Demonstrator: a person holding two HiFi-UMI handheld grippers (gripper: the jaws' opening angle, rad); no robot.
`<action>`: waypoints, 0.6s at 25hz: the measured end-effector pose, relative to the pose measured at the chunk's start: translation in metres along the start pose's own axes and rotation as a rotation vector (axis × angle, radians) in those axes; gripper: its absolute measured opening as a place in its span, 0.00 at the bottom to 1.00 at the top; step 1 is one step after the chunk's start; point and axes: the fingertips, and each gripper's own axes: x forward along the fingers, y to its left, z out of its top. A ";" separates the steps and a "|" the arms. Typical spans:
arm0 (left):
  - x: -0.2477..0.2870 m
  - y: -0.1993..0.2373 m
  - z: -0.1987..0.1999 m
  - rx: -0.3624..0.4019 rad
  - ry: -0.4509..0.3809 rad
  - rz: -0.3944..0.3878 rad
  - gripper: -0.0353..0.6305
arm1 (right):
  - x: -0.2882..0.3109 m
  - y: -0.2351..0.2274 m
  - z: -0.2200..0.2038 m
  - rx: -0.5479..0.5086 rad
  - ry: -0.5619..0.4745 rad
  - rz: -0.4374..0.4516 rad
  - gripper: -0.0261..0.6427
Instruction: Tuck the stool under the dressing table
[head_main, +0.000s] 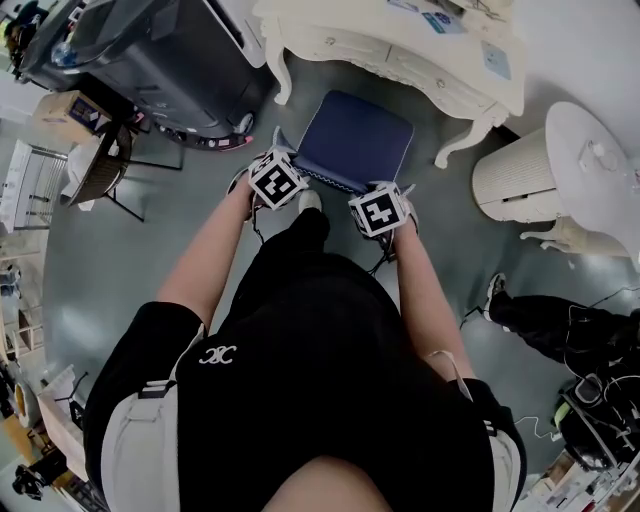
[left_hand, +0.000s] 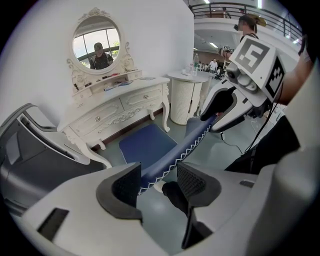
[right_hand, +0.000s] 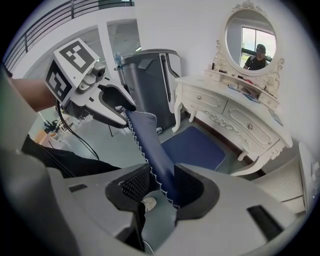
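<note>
The stool (head_main: 355, 140) has a dark blue padded seat with white zigzag stitching along its rim. It stands on the grey floor just in front of the white carved dressing table (head_main: 400, 50), between the table's front legs. My left gripper (head_main: 293, 170) is shut on the near rim at its left end, and my right gripper (head_main: 385, 190) is shut on the same rim at its right end. In the left gripper view the blue rim (left_hand: 170, 155) runs between the pads (left_hand: 127, 182). The right gripper view shows the rim (right_hand: 155, 160) filling the gap between the pads (right_hand: 135, 182). A round mirror (left_hand: 96, 42) tops the table.
A large dark grey machine (head_main: 150, 60) stands left of the dressing table. A white ribbed cylinder cabinet (head_main: 515, 170) and a round white side table (head_main: 590, 150) stand to its right. A black chair (head_main: 105, 165) is at the left, and another person's leg (head_main: 545, 320) with cables at the right.
</note>
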 end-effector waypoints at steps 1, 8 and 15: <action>0.003 0.004 0.003 0.001 -0.007 0.003 0.38 | 0.001 -0.004 0.003 0.006 0.005 0.003 0.27; 0.023 0.037 0.042 0.014 -0.056 0.001 0.39 | 0.010 -0.048 0.025 0.043 0.005 -0.036 0.27; 0.053 0.068 0.086 0.011 -0.038 -0.030 0.39 | 0.021 -0.105 0.050 0.077 0.010 -0.082 0.28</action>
